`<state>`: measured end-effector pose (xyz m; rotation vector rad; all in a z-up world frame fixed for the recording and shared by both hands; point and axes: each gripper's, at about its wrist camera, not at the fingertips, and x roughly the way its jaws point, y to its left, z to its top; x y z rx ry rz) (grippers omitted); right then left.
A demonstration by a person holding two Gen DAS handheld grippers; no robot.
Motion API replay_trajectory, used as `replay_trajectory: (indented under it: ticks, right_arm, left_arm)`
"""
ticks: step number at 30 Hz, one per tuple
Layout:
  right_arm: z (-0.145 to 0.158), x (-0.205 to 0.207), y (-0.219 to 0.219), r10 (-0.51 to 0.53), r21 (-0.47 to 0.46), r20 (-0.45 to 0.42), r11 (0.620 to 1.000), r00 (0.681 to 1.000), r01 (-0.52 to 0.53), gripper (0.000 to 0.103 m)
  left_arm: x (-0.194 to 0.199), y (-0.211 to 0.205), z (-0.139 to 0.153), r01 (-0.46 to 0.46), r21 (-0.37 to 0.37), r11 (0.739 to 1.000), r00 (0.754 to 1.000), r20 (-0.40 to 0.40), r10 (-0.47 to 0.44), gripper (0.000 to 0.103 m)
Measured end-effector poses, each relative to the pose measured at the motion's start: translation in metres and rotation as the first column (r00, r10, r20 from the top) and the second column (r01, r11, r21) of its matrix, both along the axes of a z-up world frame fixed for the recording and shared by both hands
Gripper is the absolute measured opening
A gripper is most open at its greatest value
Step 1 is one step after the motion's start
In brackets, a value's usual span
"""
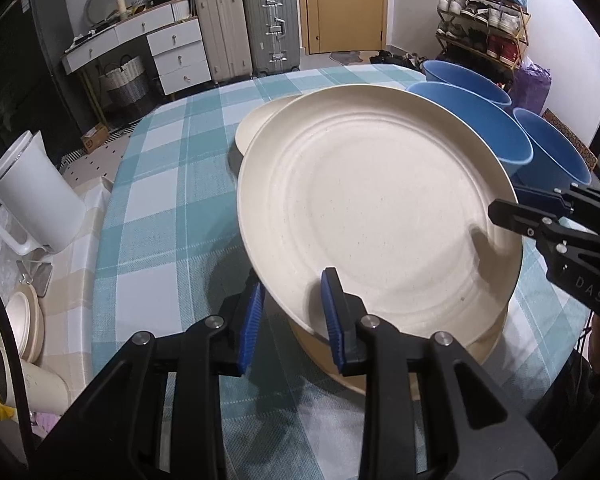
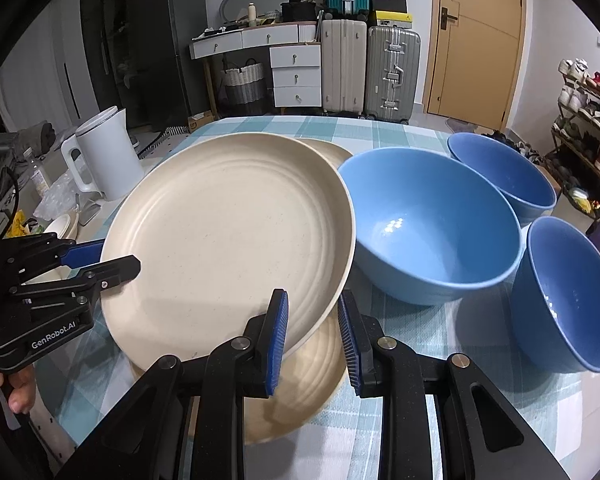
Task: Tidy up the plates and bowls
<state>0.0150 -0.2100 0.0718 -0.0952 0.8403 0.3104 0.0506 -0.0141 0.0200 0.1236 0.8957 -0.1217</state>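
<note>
Both angled down: left hand-held gripper [image 1: 292,316] and right hand-held gripper [image 2: 314,340] each clamp the tilted cream plate [image 2: 228,240] rim. Left body reads "GenRobot.AI"; right "DAS".

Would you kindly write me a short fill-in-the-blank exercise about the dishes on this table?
1. The raised cream plate is held at its rim by ____ grippers, the left gripper and the right gripper.
2. The number of blue bowls on the checked tablecloth is ____.
3. Directly under the raised plate lies another plate of ____ colour.
4. The white kettle stands to the plate's ____ in the right wrist view.

Missing words: two; three; cream; left
</note>
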Motion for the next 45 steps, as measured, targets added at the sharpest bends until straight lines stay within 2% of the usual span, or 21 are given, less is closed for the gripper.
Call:
replay_trajectory:
  ticks: [25,30,34,37,39,45]
  right_arm:
    - [-0.021,-0.021,0.002,0.006,-0.031,-0.032,0.999,0.999,-0.006,0.026]
    - [-0.028,-0.019,0.0,0.002,-0.031,-0.048,1.0,0.999,-0.003,0.026]
    - [-0.03,-0.02,-0.001,0.018,-0.008,-0.051,1.0,0.999,-0.018,0.026]
    - [-0.032,-0.022,0.005,0.024,-0.056,-0.03,0.998,0.999,-0.026,0.026]
    - [-0.035,-0.021,0.003,0.026,-0.048,-0.044,0.998,0.999,-0.028,0.026]
    - [-0.039,-0.018,-0.005,-0.004,-0.044,-0.052,0.999,0.999,0.002,0.027]
  left_arm:
    - [-0.013,-0.005,-0.029,0.044,0.093,0.995,0.997,-0.066,-0.038,0.03]
    - [-0.011,-0.011,-0.036,0.06,0.122,0.991,0.995,-0.084,-0.05,0.03]
    - [-0.012,-0.022,-0.04,0.105,0.136,0.985,0.992,-0.088,-0.094,0.031]
    - [-0.01,-0.023,-0.047,0.1,0.149,0.984,0.991,-0.105,-0.085,0.031]
    - [-0.009,-0.024,-0.048,0.107,0.153,0.982,0.99,-0.103,-0.092,0.031]
    - [-0.008,-0.025,-0.049,0.106,0.16,0.981,0.99,-0.107,-0.09,0.04]
